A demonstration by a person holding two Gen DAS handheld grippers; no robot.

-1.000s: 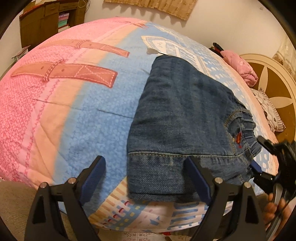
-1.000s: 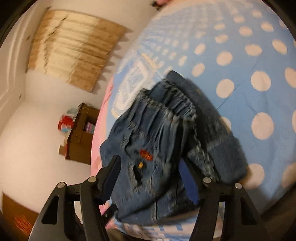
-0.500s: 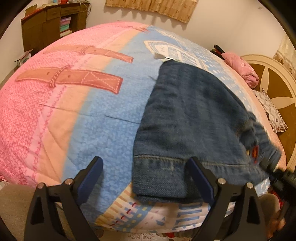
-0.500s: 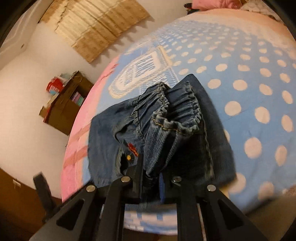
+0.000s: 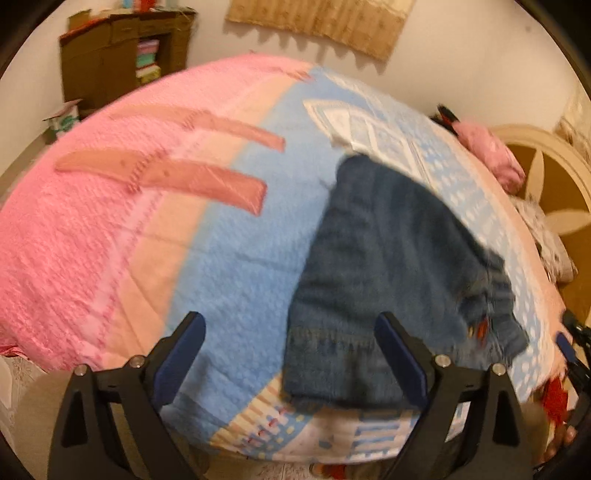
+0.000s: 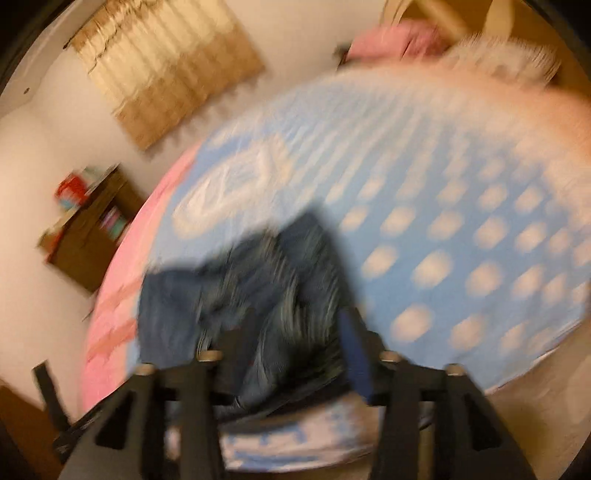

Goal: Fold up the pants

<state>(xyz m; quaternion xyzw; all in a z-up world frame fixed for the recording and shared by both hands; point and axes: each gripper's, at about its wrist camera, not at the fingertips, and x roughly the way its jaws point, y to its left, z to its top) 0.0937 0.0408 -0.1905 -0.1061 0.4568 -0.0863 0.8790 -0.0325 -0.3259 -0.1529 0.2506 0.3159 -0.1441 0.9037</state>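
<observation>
Both tongs, the left (image 5: 290,354) and the right (image 6: 291,347), are wide open, holding nothing. The folded jeans (image 5: 388,273) lie on the bed (image 5: 147,236).

This is a bedroom in a home. A bed (image 5: 229,236) fills most of the left wrist view, spread with a pink and blue patterned quilt (image 5: 110,229). At 3 o'clock stands a cream and brown headboard (image 5: 554,192), with a pink pillow (image 5: 491,155) by it. At 11 o'clock a brown wooden cabinet (image 5: 99,62) holds stacked books against the white wall, and a tan woven hanging (image 5: 317,22) hangs at 12 o'clock.
</observation>
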